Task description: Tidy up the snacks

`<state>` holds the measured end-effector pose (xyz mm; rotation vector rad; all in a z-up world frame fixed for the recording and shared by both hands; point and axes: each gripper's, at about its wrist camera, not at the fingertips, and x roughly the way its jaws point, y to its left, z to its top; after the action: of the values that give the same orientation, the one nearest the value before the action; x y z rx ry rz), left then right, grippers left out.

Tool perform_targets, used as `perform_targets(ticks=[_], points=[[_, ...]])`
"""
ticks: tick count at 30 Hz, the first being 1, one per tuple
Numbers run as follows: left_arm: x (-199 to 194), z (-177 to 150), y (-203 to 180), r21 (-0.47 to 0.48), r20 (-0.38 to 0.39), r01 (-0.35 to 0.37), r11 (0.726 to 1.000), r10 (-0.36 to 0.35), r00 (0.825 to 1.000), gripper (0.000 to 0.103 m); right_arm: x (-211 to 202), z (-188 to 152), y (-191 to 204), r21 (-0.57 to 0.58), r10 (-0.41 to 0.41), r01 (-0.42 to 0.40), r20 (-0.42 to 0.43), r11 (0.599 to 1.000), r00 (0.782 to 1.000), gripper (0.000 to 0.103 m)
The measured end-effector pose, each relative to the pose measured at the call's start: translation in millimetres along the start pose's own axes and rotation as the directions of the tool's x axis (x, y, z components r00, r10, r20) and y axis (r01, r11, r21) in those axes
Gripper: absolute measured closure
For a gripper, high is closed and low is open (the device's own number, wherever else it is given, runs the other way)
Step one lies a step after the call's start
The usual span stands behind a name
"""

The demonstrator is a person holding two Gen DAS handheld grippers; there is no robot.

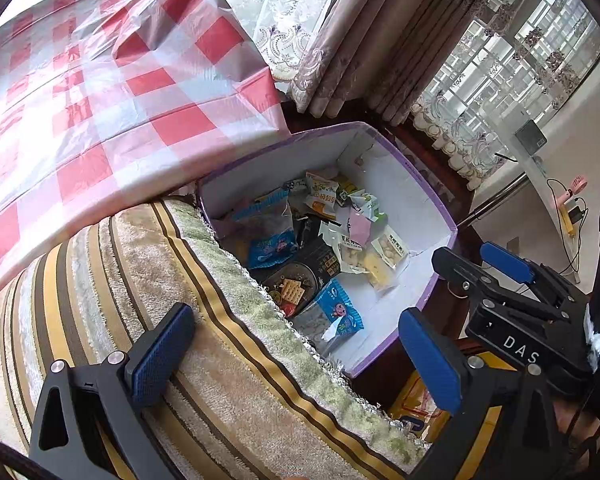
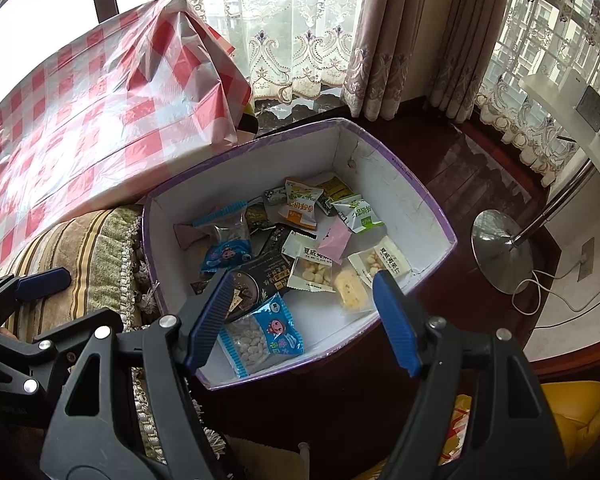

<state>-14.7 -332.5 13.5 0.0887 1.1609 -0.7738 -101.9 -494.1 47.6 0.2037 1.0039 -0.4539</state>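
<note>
Your left gripper [image 1: 300, 356] is released, its 2 blue pads spread as wide as they go, with nothing between them; it hangs over the striped cushion [image 1: 148, 312], and the near pad [image 1: 160, 356] sits just above the plush. Your right gripper [image 2: 304, 320] is also released, jaws parted at a middling width and empty, poised over the near end of the box [image 2: 412, 196].

Nearest inside the box: 1 blue packet with a pink cartoon figure [image 2: 260, 334], lying flat by the near wall, between the right gripper's pads in that view but not touched by them. Just beyond it lies 1 dark cracker pack [image 2: 268, 276], partly hidden by the left pad. To its right are 1 yellow cake piece in clear wrap [image 2: 352, 290] and 2 white nut packets [image 2: 312, 268]. A pink sachet [image 2: 334, 240] rests on 1 of them. A second blue packet [image 2: 226, 254] leans at the cushion side. Farther back are orange-and-white [image 2: 302, 206] and green-and-white packets [image 2: 358, 210], loosely overlapped.

The box has white inner walls and a purple rim, and stands on dark wood flooring, touching the cushion. Beyond lies the red-checked plastic sheet [image 2: 80, 120], then curtains [image 2: 380, 40] and a chrome stand base [image 2: 500, 256].
</note>
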Motion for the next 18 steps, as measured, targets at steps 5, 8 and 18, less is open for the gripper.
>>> perform_targets(ticks=[5,8,18], points=[[0.3,-0.2,0.2,-0.001,0.0,0.001,1.0,-0.001,1.0,0.0,0.1,-0.4,-0.2,-0.001,0.002,-0.002,0.0,1.0,1.0,0.029],[0.1,-0.3,0.2,0.0,0.0,0.001,1.0,-0.001,1.0,0.0,0.9,-1.0,0.3,-0.003,0.003,-0.003,-0.003,1.0,1.0,0.029],[0.5,-0.3,0.0,0.0,0.0,0.0,1.0,0.0,1.0,0.0,1.6,-1.2,-0.2,-0.003,0.002,-0.002,-0.004,1.0,1.0,0.028]])
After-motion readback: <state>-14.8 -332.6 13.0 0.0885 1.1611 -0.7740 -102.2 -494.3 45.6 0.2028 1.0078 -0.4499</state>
